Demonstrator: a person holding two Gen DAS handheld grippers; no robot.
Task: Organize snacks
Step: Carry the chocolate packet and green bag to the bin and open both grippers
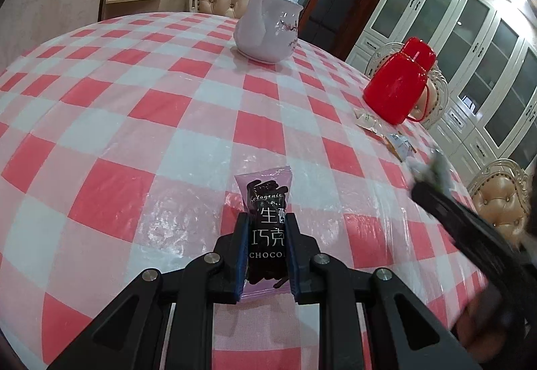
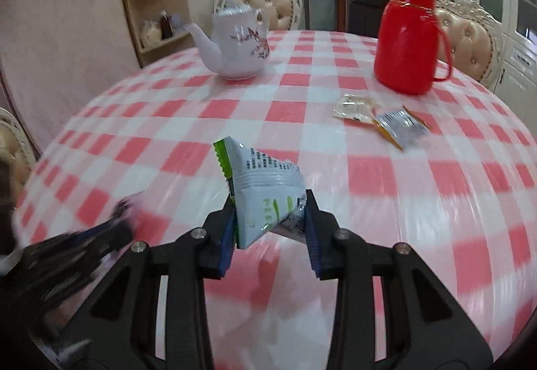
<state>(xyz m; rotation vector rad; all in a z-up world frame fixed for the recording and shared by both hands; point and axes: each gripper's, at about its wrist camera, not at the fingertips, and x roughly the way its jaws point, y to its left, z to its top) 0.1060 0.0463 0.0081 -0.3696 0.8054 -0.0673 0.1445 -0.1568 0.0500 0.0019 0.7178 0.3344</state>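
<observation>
snack packets: four, namely one chocolate packet [image 1: 266, 229], one green-and-white packet [image 2: 265, 198], one cream packet [image 2: 354, 108], one grey-and-orange packet [image 2: 401, 126]. teapots: one [image 2: 236, 44]. red thermos jugs: one [image 2: 407, 37]. grippers: two.

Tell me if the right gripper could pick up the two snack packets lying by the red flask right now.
Probably not yet: the path over the tablecloth to the packets looks free, but the right gripper is already shut on a green and white packet.
</observation>
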